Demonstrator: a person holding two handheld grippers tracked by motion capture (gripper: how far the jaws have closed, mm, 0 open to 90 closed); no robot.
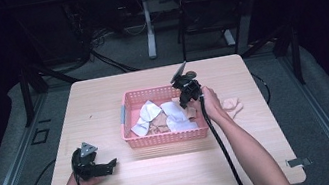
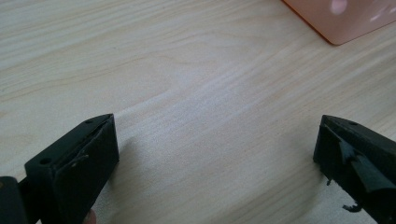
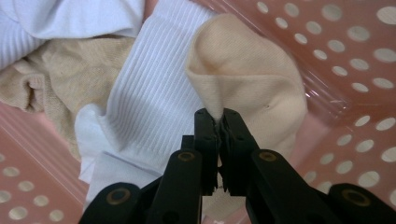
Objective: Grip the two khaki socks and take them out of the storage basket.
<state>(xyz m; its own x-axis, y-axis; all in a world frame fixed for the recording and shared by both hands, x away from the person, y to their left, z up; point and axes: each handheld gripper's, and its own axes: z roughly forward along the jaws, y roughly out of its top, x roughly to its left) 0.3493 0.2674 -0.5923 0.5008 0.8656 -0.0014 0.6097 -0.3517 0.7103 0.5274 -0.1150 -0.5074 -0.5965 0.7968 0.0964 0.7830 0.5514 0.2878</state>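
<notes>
A pink perforated basket [image 1: 131, 98] sits mid-table and holds white and tan socks [image 1: 148, 111]. My right gripper [image 1: 185, 103] reaches down into the basket's right end. In the right gripper view its jaws [image 3: 218, 117] are shut on a fold of a peach sock [image 3: 252, 77], which lies against a white ribbed sock [image 3: 154, 93] and the basket wall [image 3: 355, 56]. A tan sock [image 3: 51, 79] lies to the left. My left gripper [image 1: 109, 165] rests low at the table's front left, open, with only bare wood [image 2: 210, 116] between its jaws.
Another peach sock [image 1: 232, 106] lies on the table just right of the basket. The basket's corner [image 2: 341, 21] shows at the top right of the left gripper view. Beyond the table stand a dark chair and table legs [image 1: 149, 34].
</notes>
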